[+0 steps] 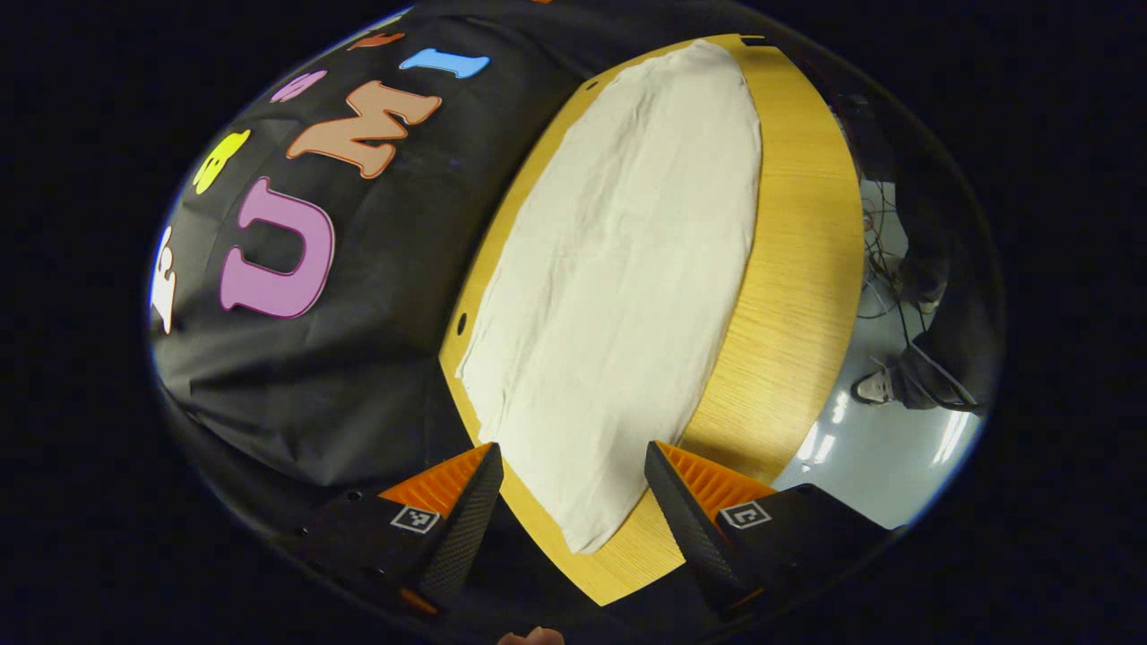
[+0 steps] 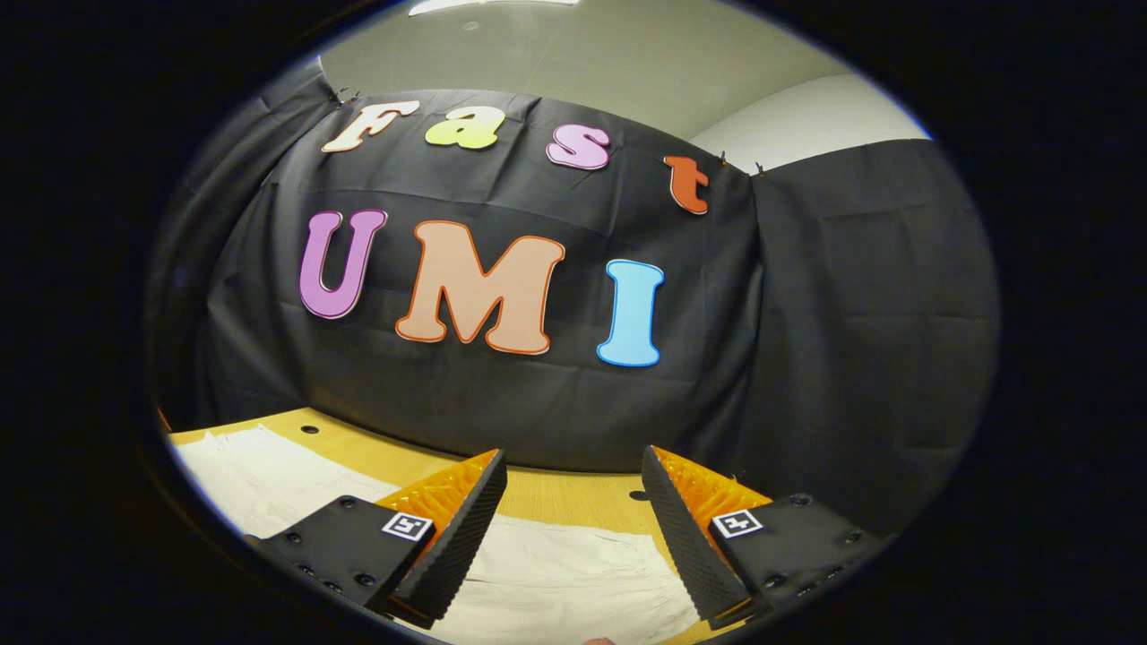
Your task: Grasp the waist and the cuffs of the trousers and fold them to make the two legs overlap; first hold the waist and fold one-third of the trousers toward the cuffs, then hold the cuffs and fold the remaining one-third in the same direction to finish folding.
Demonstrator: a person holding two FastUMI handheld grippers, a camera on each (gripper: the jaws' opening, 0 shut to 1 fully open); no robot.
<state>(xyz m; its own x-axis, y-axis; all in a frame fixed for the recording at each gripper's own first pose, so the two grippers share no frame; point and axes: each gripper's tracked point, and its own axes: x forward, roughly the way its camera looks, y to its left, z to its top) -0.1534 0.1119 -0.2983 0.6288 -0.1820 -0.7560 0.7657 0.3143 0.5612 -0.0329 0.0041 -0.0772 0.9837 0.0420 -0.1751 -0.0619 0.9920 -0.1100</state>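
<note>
Left hand-held gripper [image 1: 572, 488]: nearest in the left gripper view, its two fingers spread wide apart at the bottom, nothing between them; it hangs above the near end of the trousers without touching the cloth.
Fingertip: a bit of a person's finger [image 1: 530, 637] shows at the very bottom edge of the left gripper view.
Trousers [image 1: 618, 287]: pale cream, laid out flat and long on the table, running away from the left hand-held gripper to the far end; light creases run down the cloth, and the narrow near end lies between the open fingers.
Table [image 1: 797, 296]: light wood; a bare strip shows on each side of the trousers, broader on the right, and small dark holes dot its left edge.
Floor [image 1: 883, 448]: pale and shiny, to the right of the table, with cables and a shoe [image 1: 871, 387].
Right hand-held gripper [image 2: 573, 497]: fingers also wide apart and empty, held above the trousers [image 2: 556, 582], pointing toward the booth wall.
Table in the right gripper view [image 2: 556, 493]: bare wood shows between the fingers, cream cloth below and to the left.
</note>
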